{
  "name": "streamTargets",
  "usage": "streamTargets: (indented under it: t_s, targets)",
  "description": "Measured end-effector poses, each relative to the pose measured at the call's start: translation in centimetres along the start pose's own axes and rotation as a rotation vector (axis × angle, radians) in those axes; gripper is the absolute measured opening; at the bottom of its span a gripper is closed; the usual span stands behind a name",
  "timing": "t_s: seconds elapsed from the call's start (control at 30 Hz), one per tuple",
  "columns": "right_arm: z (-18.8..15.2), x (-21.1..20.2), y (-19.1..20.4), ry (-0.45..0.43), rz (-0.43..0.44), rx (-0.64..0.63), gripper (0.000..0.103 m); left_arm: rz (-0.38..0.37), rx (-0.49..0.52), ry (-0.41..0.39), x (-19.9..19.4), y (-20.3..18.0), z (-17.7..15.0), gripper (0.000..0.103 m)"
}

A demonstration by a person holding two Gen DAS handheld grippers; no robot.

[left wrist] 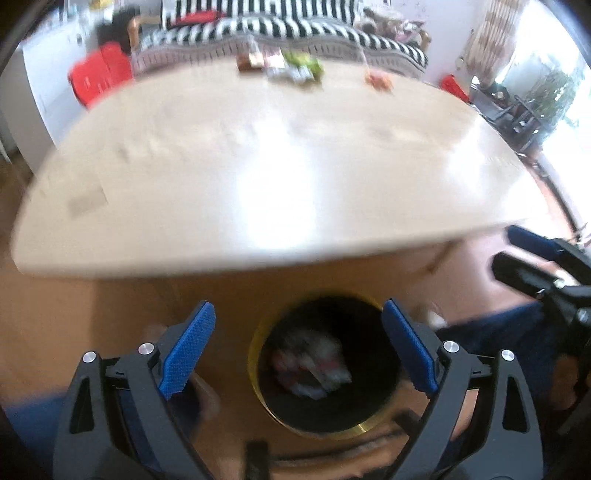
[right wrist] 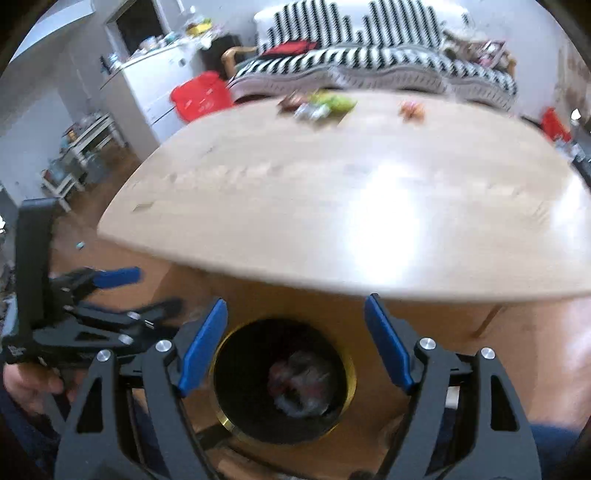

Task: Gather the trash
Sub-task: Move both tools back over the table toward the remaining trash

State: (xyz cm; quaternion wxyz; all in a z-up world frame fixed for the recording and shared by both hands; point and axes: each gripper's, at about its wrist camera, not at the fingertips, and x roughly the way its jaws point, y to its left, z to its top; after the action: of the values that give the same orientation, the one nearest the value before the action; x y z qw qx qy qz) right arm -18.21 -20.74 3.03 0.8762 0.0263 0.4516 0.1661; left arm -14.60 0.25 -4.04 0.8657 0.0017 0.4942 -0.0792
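Observation:
A round black bin with a yellow rim stands on the floor below the table's near edge, with crumpled wrappers inside. It also shows in the right wrist view. My left gripper is open and empty above the bin. My right gripper is open and empty above it too. Several wrappers lie at the far edge of the pale wooden table, with an orange one to their right. They show in the right wrist view as well.
A striped sofa stands behind the table. A red box sits at far left and a white cabinet beyond it. The other gripper shows at right and at left.

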Motion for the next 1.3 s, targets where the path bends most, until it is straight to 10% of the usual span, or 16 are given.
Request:
streamTargets:
  t_s: [0.3, 0.67, 1.3]
  targets:
    - [10.8, 1.7, -4.5, -0.105, -0.122, 0.037, 0.077, 0.075, 0.031, -0.094, 1.7, -0.5, 12.7, 0.092]
    - [19.6, 12.1, -11.4, -0.032, -0.201, 0.072, 0.077, 0.157, -0.015, -0.052, 13.4, -2.0, 24.4, 0.092]
    - [27.1, 25.0, -18.8, 0.039, -0.244, 0.114, 0.077, 0.162, -0.109, 0.001, 23.4, 0.3, 30.9, 0.093]
